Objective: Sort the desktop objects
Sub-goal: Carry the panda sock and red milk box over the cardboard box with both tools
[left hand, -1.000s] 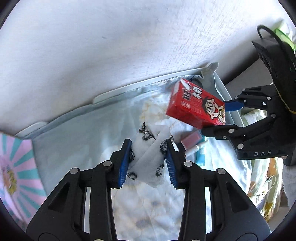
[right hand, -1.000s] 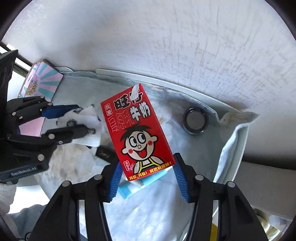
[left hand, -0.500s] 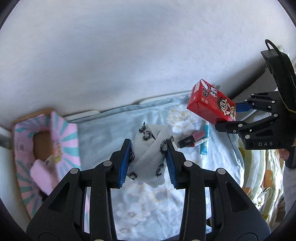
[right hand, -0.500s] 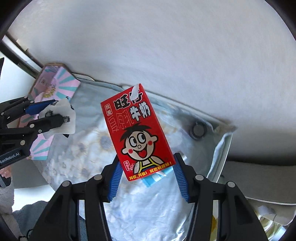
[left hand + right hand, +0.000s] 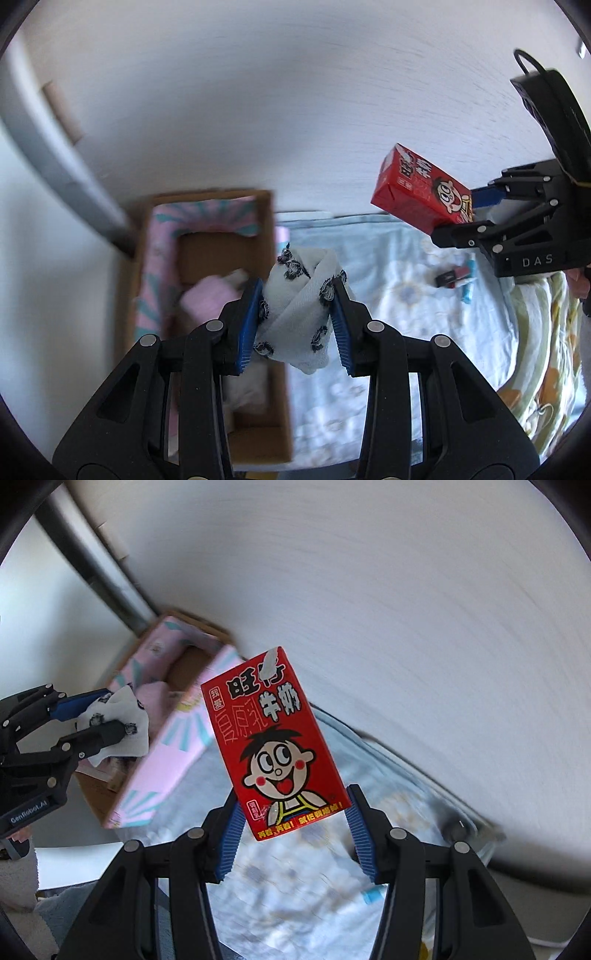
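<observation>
1. The left claw (image 5: 297,323) grips a white sock with black pattern (image 5: 297,317) between its blue pads, held in the air above the near edge of a cardboard box with pink striped lining (image 5: 207,221).
2. The right claw (image 5: 293,836) is clamped on the lower end of a red milk carton (image 5: 275,744), which is tilted and lifted clear of the light blue floral cloth (image 5: 388,295).
3. Only the left wrist view shows the box interior, where a pink item (image 5: 208,301) lies, and the small things on the cloth: a dark red-and-black tube (image 5: 452,276) beside a blue-tipped tube (image 5: 468,291).
4. Only the right wrist view shows the carton's printed cartoon face and the box's pink outer side (image 5: 173,753).
</observation>
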`<state>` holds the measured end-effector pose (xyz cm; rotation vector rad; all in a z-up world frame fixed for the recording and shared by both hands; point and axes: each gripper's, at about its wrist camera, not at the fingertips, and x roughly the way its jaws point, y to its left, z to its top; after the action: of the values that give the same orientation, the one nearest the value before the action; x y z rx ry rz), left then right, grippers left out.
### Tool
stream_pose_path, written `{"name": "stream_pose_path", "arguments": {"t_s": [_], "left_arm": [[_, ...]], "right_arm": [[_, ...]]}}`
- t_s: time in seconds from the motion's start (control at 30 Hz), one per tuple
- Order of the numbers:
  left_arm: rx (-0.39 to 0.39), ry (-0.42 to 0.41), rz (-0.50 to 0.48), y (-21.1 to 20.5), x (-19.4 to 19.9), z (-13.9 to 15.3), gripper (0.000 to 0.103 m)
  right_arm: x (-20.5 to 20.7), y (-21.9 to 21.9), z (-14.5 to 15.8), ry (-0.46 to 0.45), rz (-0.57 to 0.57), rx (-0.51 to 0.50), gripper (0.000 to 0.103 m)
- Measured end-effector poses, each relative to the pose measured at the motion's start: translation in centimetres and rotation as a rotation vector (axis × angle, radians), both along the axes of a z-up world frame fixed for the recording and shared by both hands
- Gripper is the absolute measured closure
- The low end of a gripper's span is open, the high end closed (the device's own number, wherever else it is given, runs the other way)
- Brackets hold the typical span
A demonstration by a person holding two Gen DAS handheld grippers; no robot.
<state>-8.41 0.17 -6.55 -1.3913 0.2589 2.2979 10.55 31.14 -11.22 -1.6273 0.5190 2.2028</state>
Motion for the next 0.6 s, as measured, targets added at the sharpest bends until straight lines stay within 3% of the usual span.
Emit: {"name": "stream_pose_path", "arguments": {"t_s": [0.33, 0.6], "left_arm": [[-0.006, -0.019, 0.13, -7.2, 0.2, -1.8, 0.07], [-0.014, -0.07, 0.194, -10.2, 0.8, -5.4, 0.07]], "right_arm": [[-9.7, -5.2, -0.1, -0.013, 0.194, -0.018, 0.054], [-15.0, -8.5, -2.9, -0.059, 0.297, -0.068, 0.054]]}}
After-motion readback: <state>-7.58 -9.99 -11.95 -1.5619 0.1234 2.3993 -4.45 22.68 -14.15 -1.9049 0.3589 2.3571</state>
